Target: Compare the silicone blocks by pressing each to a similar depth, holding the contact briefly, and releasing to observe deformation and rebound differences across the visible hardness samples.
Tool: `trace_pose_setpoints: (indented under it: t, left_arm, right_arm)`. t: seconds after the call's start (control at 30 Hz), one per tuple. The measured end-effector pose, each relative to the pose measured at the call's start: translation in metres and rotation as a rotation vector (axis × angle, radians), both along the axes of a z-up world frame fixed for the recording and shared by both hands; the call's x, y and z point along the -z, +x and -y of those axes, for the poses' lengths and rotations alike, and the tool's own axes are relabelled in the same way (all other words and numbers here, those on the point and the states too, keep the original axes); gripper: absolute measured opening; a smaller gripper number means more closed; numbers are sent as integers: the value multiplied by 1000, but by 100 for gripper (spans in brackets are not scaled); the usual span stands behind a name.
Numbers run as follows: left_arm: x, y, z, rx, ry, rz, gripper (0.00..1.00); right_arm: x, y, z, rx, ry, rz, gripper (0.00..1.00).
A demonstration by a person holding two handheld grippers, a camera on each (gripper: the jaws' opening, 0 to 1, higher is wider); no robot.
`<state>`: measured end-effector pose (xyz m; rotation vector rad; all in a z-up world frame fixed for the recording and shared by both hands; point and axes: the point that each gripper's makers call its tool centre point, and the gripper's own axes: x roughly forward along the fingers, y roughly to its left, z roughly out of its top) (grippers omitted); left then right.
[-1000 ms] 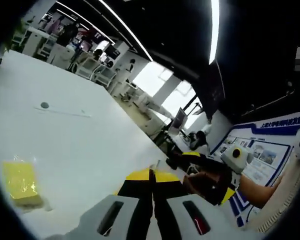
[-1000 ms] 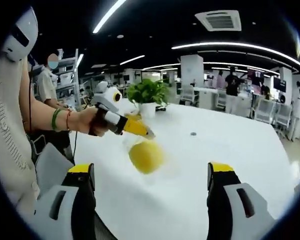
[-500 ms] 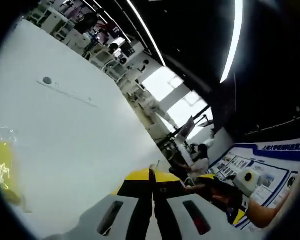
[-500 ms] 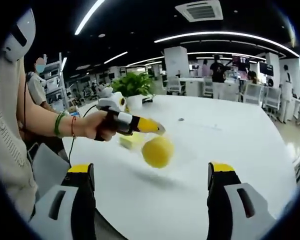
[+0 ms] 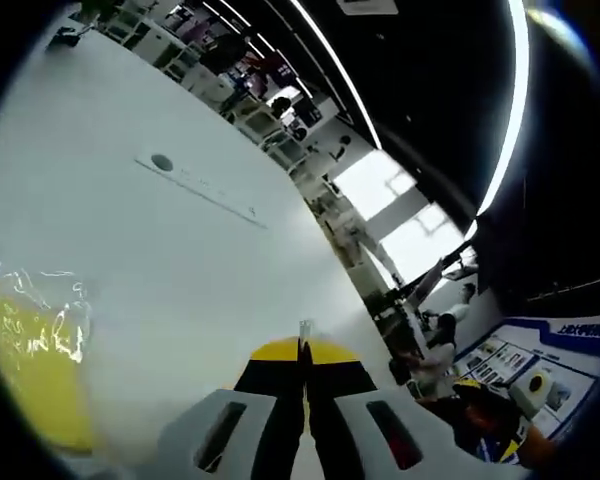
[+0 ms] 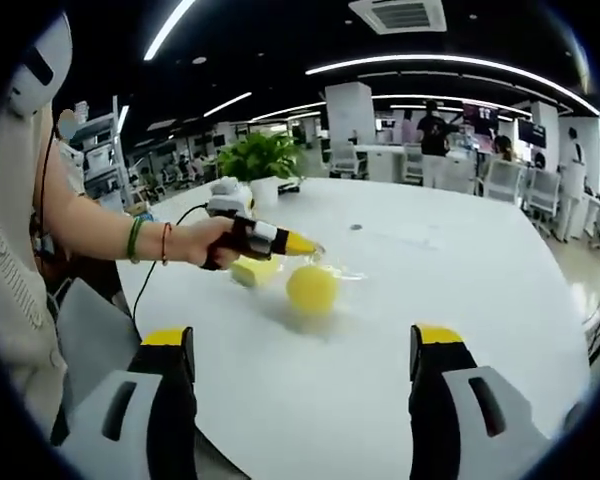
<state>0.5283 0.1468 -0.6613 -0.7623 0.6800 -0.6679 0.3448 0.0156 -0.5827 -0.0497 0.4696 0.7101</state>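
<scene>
silicone samples sit on the white counter (image 6: 460, 300), a round yellow block (image 6: 311, 289) near the middle and a flatter yellow block (image 6: 254, 271) just behind it to the left, both under crinkly clear wrap. since half a second ago the left gripper (image 6: 302, 246) has come lower and now hovers with its tip just above the round yellow block, touching or nearly so, cannot tell which; the block itself has gone from looking lifted off the surface to resting on the counter. in the left gripper view the camera has swung closer to a wrapped yellow sample (image 5: 40, 375), which now looms bigger at the lower left than before. left gripper (image 5: 302, 352) jaws are clenched together, tips meeting, nothing between them. right gripper (image 6: 302, 350) jaws are spread wide and empty, held back from the samples, near the counter edge. judgement: a press on the round block looks about to start or just starting, so the comparison is early. round block looks smooth, matte, undented right now; the wrap is glossy and wrinkled, could slip under a closed tip.
</scene>
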Motion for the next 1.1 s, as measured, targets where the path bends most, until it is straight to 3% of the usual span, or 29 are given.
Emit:
trace_pose_setpoints:
  t: [0.23, 0.37, 0.43, 0.53, 0.6, 0.67, 0.77, 0.93, 1.1]
  left_arm:
    - [22, 12, -9, -33, 60, -31, 0]
    - [34, 19, -15, -45, 124, -34, 0]
    - [43, 21, -20, -45, 193, -21, 0]
    - [49, 22, -22, -38, 234, -13, 0]
    - [58, 22, -27, -31, 295, -11, 0]
    - [62, 21, -28, -32, 307, -20, 0]
    - [63, 21, -28, -24, 334, -5, 0]
    - [66, 21, -29, 16, 465, 86, 0]
    - [65, 19, -27, 40, 476, 109, 0]
  right_arm:
    - [6, 4, 4, 17, 4, -2, 81]
    - [8, 8, 1, 10, 2, -13, 80]
    - [10, 6, -2, -2, 4, -39, 81]
    - [7, 6, -6, -21, 5, -23, 80]
    - [6, 7, -6, -22, 7, -28, 80]
    - [4, 8, -7, -26, 13, -24, 80]
    - [4, 9, -6, -27, 16, -21, 80]
    - [8, 10, -7, -31, 16, -32, 79]
    - [13, 7, -11, -45, 7, -38, 79]
